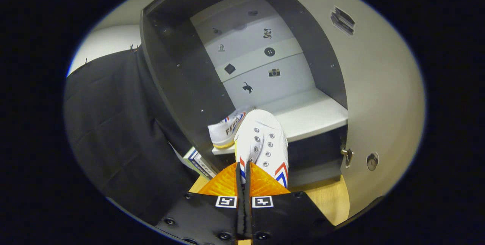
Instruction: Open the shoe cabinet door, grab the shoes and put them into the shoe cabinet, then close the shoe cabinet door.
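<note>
My gripper (pixel 243 169) is shut on the heel edge of a white sneaker (pixel 263 138) with red and blue chevrons; both fingers pinch the thin rim. The sneaker's toe points into the open shoe cabinet (pixel 182 82) and hangs over the front edge of the pale shelf (pixel 314 118). A second white sneaker (pixel 226 127) lies on the shelf's left end, just left of the held one. The cabinet door (pixel 379 97) stands swung open to the right, with a hinge (pixel 346 154) and a round fitting (pixel 372 160) on its inner face.
Black cloth (pixel 113 123) hangs to the left of the cabinet. A white box with blue trim (pixel 197 162) sits low beside the cabinet's left wall. Pale wooden floor (pixel 326 199) lies below the shelf. Small dark stickers (pixel 269 51) dot the cabinet's back panel.
</note>
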`<act>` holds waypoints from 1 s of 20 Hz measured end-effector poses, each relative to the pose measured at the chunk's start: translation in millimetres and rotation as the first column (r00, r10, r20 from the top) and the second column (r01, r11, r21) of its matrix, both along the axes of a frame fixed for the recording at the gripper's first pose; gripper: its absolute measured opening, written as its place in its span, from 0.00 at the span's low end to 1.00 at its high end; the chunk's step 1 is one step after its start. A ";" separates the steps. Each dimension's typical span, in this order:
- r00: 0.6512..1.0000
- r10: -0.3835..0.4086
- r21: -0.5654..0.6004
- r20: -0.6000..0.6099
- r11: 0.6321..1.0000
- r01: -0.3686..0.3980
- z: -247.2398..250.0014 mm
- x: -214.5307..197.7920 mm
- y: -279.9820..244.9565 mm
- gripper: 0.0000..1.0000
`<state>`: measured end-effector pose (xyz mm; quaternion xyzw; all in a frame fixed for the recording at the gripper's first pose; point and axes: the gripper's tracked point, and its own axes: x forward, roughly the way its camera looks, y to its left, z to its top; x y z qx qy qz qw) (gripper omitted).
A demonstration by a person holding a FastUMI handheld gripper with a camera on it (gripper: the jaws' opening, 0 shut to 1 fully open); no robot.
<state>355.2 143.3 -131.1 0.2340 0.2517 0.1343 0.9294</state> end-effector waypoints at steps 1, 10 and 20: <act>1.000 -0.008 0.008 0.013 1.000 0.008 7.8 9.2 0.4 0.01; 0.997 -0.056 -0.002 0.055 0.998 0.056 22.9 109.3 3.7 0.01; 0.996 -0.086 -0.061 0.017 0.994 0.087 -16.5 189.5 6.9 0.00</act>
